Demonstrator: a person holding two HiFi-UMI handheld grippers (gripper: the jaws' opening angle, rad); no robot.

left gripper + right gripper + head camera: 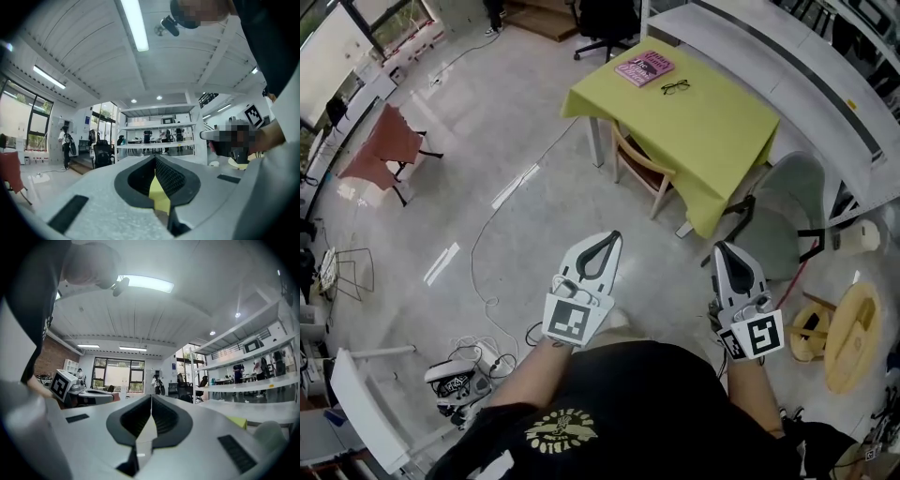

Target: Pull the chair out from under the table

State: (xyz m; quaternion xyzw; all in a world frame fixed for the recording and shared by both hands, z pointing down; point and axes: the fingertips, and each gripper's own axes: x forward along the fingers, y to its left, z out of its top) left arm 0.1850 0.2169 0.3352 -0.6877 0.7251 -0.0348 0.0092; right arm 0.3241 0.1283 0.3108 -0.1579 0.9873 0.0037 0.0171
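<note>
Chair (643,163) of pale wood stands under table (717,127).

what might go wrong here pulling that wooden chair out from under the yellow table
The yellow tablecloth hangs down by the wooden chair; a snag might drag it, with the glasses and book. Both the left hand-held gripper and right hand-held gripper are shut and clear of the chair, so they must open first. The floor cable may catch a chair leg or a foot.
</note>
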